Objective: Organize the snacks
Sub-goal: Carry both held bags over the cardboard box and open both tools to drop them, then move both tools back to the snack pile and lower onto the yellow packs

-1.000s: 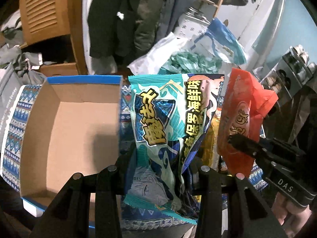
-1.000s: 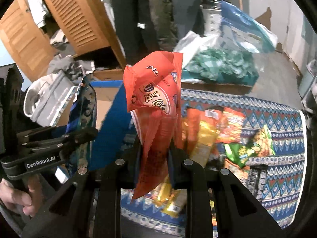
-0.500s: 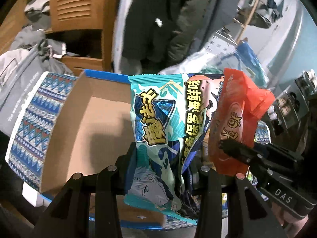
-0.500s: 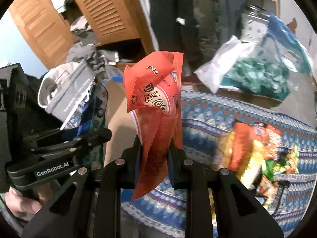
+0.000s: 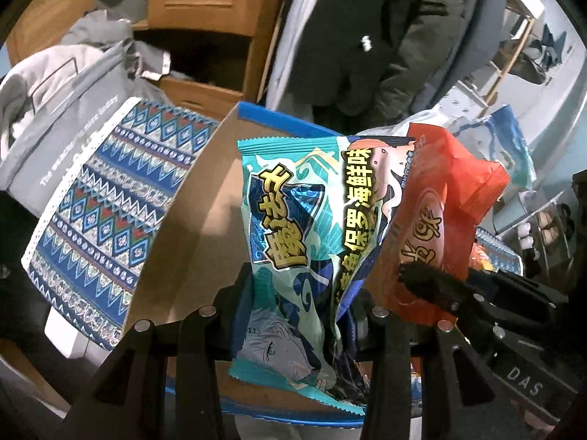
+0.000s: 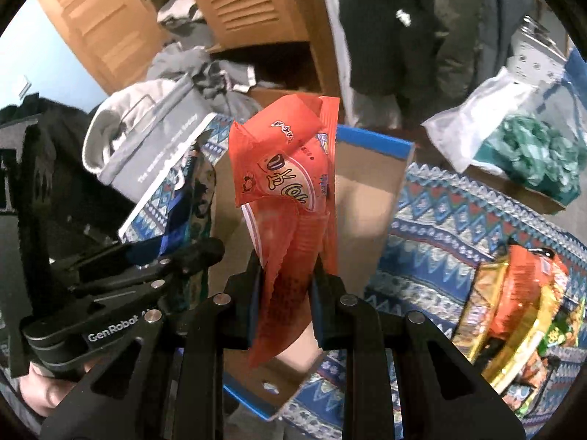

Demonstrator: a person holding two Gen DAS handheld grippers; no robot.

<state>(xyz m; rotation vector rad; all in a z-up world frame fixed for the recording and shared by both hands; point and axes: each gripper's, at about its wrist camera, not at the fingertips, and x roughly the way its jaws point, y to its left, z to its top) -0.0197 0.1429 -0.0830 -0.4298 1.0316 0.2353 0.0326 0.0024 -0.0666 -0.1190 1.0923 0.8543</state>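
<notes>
My left gripper [image 5: 297, 304] is shut on a teal snack bag [image 5: 293, 227] with yellow lettering, which stands up above an open cardboard box [image 5: 205, 220] edged in blue. My right gripper [image 6: 284, 293] is shut on a red-orange snack bag [image 6: 290, 190] and hovers over the same box [image 6: 367, 198]. In the left wrist view the red-orange bag [image 5: 436, 220] hangs just right of the teal one, with the right gripper [image 5: 422, 278] beside it. The left gripper [image 6: 190, 253] and the edge of its teal bag [image 6: 200, 198] show at the left of the right wrist view.
A patterned blue cloth [image 6: 458, 212] covers the table, with a heap of snack bags [image 6: 513, 308] at its right. A grey bag [image 5: 62, 117] and a wooden louvred cabinet [image 6: 249, 3] lie behind the box. A person in dark clothes [image 5: 367, 36] stands beyond. A clear bag of green sweets [image 6: 532, 150] sits at back right.
Both grippers have carried their bags leftward across the table, so the box now lies under both. The snack heap has slid to the right edge of the right wrist view.
</notes>
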